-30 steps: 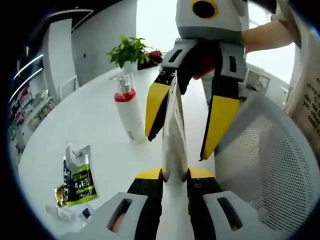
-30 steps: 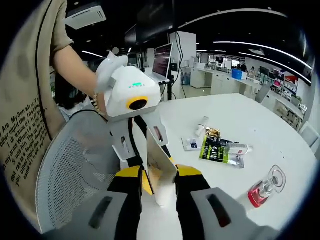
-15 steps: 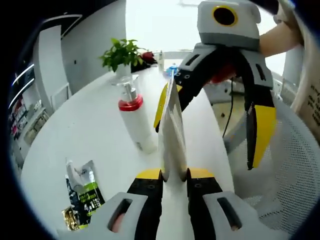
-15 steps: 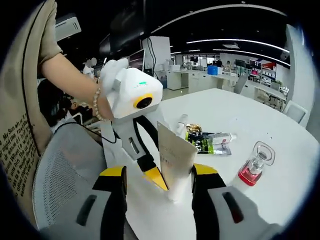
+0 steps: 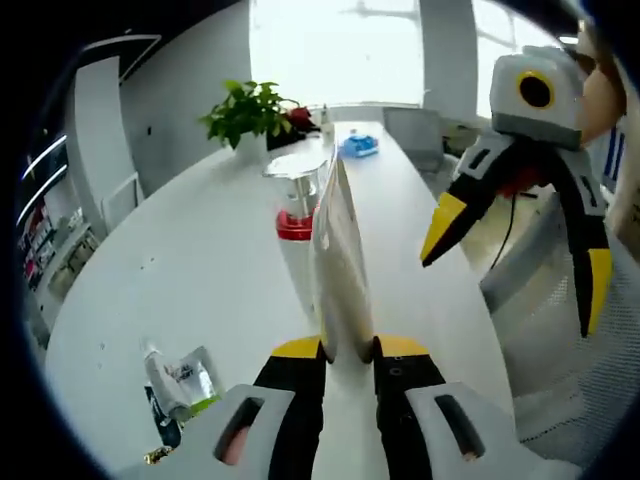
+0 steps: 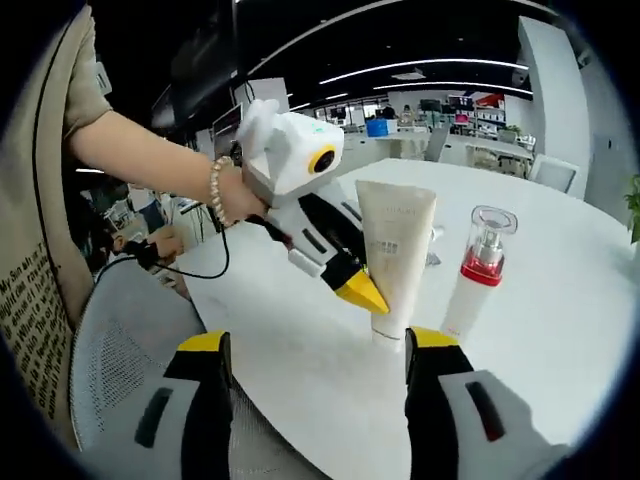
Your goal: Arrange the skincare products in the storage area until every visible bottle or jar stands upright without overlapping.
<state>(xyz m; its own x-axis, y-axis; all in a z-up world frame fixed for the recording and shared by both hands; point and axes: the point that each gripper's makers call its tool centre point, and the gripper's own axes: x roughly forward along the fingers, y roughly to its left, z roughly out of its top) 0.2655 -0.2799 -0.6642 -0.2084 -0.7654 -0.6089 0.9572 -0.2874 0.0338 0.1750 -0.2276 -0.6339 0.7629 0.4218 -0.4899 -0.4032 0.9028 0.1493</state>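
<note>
Tube [image 5: 340, 270] sits pinched between the yellow tips of my left tool [image 5: 349, 348], seen edge-on in the left gripper view, its flat crimped end pointing up and away from me. In the right gripper view the same tube [image 6: 394, 250] stands cap-down on the white bench [image 6: 300, 350], face toward me, with my left tool [image 6: 358, 292] reaching down from the person's hand [image 6: 232, 190] and touching the tube's lower left side. My right tool [image 6: 318, 345] is spread wide and carries nothing; its two jaws stand well apart on either side of the tube's base, short of touching it. That right tool [image 5: 510, 265] also hangs in the left gripper view, off to the right of the tube, jaws splayed. Just beside the tube stands an upright pump bottle [image 6: 478, 270] with a red collar and clear cap; in the left gripper view this bottle [image 5: 296, 240] is partly hidden behind the tube. Sachets [image 5: 180, 385] lie flat on the bench [image 5: 180, 280] near its close edge. Farther along sit a plant [image 5: 250, 112] and a small blue thing [image 5: 357, 146] I cannot make out. A mesh chair [image 6: 120, 340] is beside the bench.
</note>
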